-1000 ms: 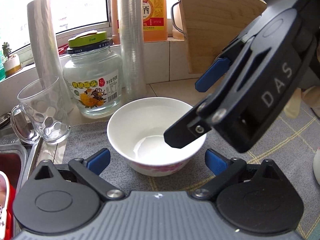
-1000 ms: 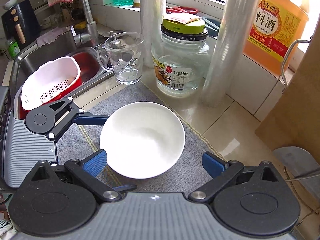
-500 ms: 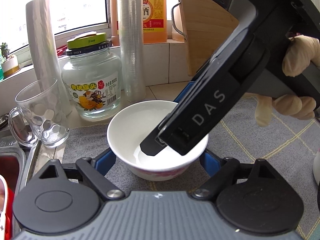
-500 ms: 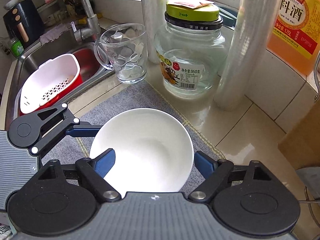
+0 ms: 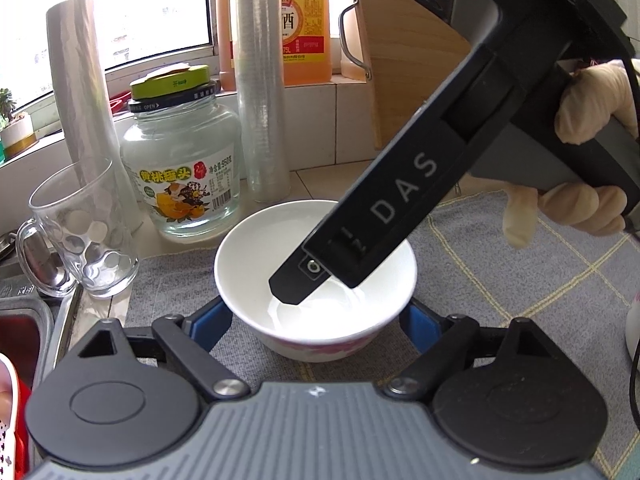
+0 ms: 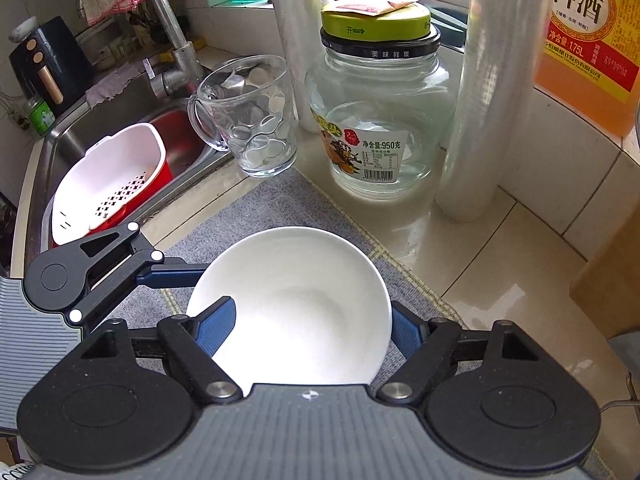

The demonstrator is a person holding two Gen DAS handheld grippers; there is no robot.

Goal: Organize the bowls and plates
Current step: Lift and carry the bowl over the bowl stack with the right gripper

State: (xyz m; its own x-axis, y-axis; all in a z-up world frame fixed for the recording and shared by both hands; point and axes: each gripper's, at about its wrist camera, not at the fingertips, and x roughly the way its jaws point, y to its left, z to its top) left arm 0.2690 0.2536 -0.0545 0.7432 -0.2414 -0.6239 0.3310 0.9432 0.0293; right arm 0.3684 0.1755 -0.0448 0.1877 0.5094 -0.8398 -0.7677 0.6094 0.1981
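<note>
A white bowl (image 5: 256, 264) with a pink pattern on its outside sits on a grey checked mat (image 5: 520, 264). It also shows in the right wrist view (image 6: 304, 300). My left gripper (image 5: 316, 320) is open, its blue pads on either side of the bowl's base. My right gripper (image 6: 308, 328) is open and tilted down over the bowl; one blue finger (image 6: 214, 324) is inside the rim, the other (image 6: 406, 326) outside. Its black body (image 5: 400, 204) reaches into the bowl in the left wrist view.
A glass mug (image 6: 252, 120), a glass jar (image 6: 376, 120) with a green lid, two rolls of cling film (image 6: 484, 92) and an orange cooking-wine jug (image 6: 592, 28) stand behind the bowl. A sink with a white colander (image 6: 108, 176) lies left. A wooden board (image 5: 404, 60) leans at the back.
My right gripper has moved down and forward over the bowl, with one finger now inside the rim. My left gripper has moved closer, its pads now beside the bowl's base.
</note>
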